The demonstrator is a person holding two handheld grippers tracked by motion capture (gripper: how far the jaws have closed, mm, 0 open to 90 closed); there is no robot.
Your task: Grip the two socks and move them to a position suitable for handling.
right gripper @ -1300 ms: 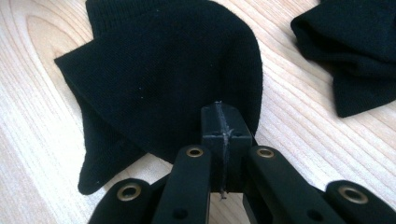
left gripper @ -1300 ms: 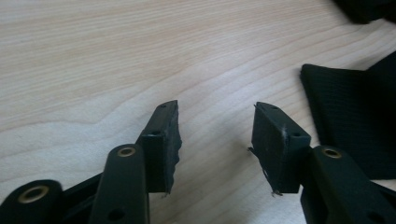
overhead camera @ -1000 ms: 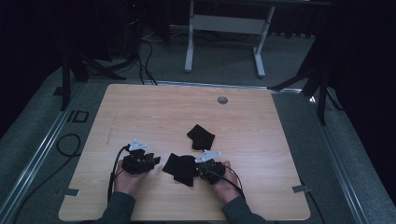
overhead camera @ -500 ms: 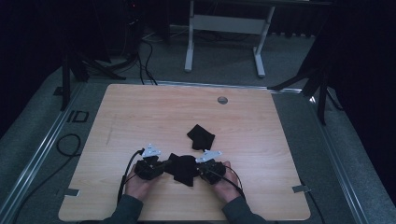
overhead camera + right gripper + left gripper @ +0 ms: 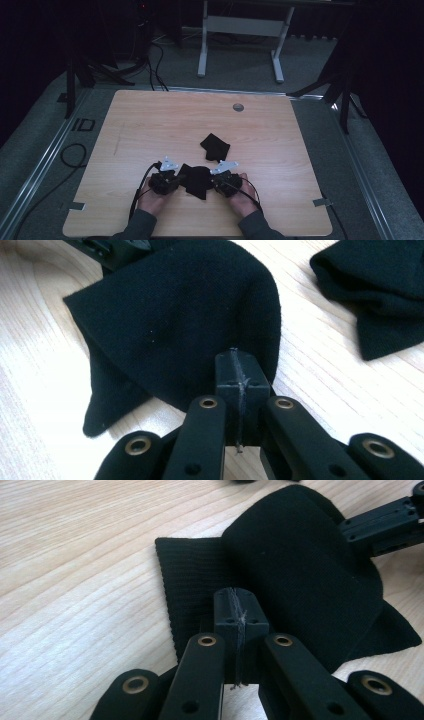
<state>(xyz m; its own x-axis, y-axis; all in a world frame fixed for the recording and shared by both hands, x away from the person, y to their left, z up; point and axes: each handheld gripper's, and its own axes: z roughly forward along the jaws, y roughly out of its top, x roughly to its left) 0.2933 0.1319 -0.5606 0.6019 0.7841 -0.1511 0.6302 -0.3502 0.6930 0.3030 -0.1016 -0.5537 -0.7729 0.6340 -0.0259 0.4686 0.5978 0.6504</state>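
Black knit fabric: two pieces counted on the pale wood surface [image 5: 140,125]. The nearer cloth [image 5: 196,181] lies between the two grippers, close to the person's edge. The left gripper [image 5: 176,178] has its jaws together, clamped on the cloth's left edge; its jaws have just been closing, with fabric between them. The right gripper [image 5: 212,183] has its jaws pressed together at the cloth's right edge, apparently pinching the fabric, though the contact itself is hidden behind the jaw tips. Farther off, the second black cloth [image 5: 215,147] lies folded, apart from the first. One round grey grommet [image 5: 238,107] sits near the far edge.
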